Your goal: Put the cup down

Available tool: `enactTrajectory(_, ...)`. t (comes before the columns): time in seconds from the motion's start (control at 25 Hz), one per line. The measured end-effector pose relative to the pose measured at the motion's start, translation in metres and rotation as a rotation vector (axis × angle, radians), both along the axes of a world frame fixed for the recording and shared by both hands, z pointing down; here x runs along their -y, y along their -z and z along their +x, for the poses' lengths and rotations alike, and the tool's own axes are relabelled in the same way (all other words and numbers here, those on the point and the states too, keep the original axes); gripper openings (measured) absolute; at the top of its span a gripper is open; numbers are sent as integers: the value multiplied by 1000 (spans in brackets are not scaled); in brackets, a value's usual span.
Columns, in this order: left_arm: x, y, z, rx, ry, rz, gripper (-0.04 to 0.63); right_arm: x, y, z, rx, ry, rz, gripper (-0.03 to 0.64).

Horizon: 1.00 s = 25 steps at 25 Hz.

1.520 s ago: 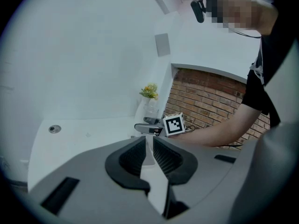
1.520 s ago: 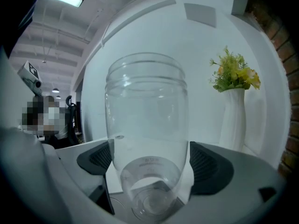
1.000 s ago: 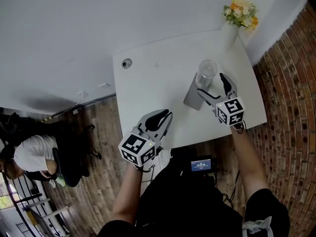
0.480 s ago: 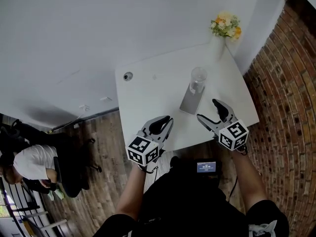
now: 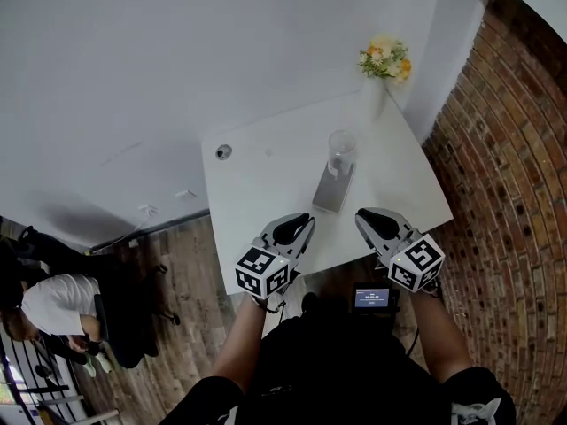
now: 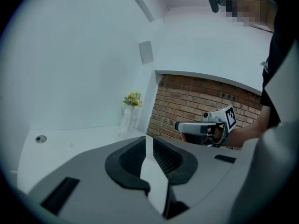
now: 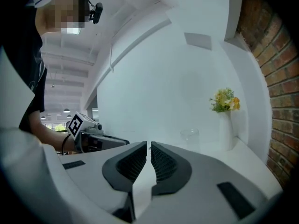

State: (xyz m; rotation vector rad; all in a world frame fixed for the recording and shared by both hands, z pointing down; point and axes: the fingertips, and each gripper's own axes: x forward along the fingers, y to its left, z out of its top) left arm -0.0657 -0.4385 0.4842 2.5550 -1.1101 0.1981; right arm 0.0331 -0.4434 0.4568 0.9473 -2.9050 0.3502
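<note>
Newly closed right gripper (image 5: 363, 216), off cup (image 5: 341, 151)

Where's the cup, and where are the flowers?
cup (image 5: 340, 154), head view, on its clear side wall.
flowers (image 5: 385, 58), head view, on the yellow and orange blooms at the top.

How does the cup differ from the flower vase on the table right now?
The cup is clear glass and looks empty; the vase is white and holds yellow and orange flowers. The cup stands toward the middle of the table; the vase stands at its far corner by the wall. The cup is the shorter of the two. Both stand upright, apart, with nothing gripping them.
</note>
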Motion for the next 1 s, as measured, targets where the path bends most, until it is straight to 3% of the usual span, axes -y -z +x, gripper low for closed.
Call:
enactTrajectory(0.28, -1, 4, 11, -2, -18, 11, 49, -2, -2, 0, 15, -12, -28, 14)
enactTrajectory(0.48, -4, 6, 11, -9, -19, 23, 9, -3, -4, -4, 10, -16, -37, 14)
enactTrajectory(1.0, -8, 7, 12, 15, -44, 19, 9, -4, -5, -7, -21, -15, -40, 12)
